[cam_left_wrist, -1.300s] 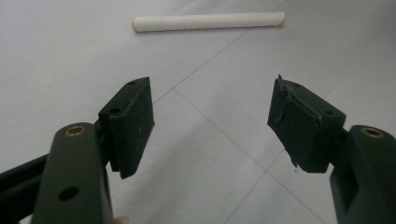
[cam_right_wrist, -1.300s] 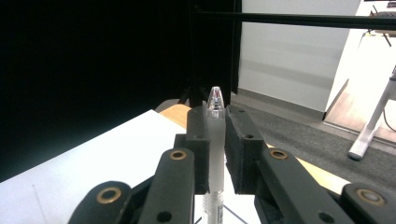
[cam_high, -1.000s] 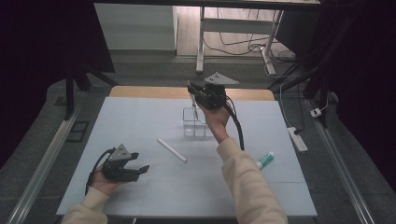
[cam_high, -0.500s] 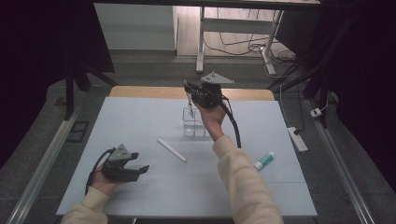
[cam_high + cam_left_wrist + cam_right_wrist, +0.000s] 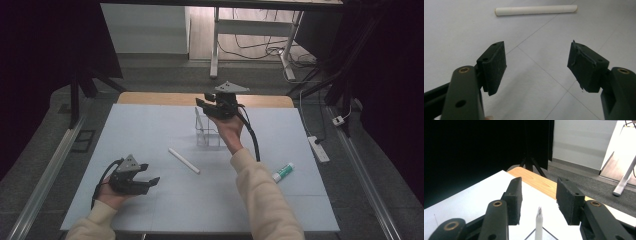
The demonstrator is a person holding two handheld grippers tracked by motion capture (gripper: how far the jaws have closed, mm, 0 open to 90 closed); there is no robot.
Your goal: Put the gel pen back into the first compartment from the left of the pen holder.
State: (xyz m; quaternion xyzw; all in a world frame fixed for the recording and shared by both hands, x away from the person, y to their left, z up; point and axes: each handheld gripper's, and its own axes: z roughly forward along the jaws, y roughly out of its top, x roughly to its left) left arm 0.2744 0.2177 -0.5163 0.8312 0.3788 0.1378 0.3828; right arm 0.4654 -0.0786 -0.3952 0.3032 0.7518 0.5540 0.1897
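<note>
Standing over the far middle of the worktop, the right hand-held gripper hovers above a clear rack. Its own view shows what the high view cannot: a thin white stick rising upright between the jaws, its pointed tip up, its long axis vertical, with a gap to each pad. The jaws have just been opening and now stand apart, gripping nothing.

The left hand-held gripper rests low near the front left of the worktop, jaws spread wide and empty. Its view looks across the pale surface to a white tube lying flat ahead of the jaws and crosswise to them. In the high view that tube lies between the two hands, slanting from far left to near right. A small white and green tube lies near the right forearm.
</note>
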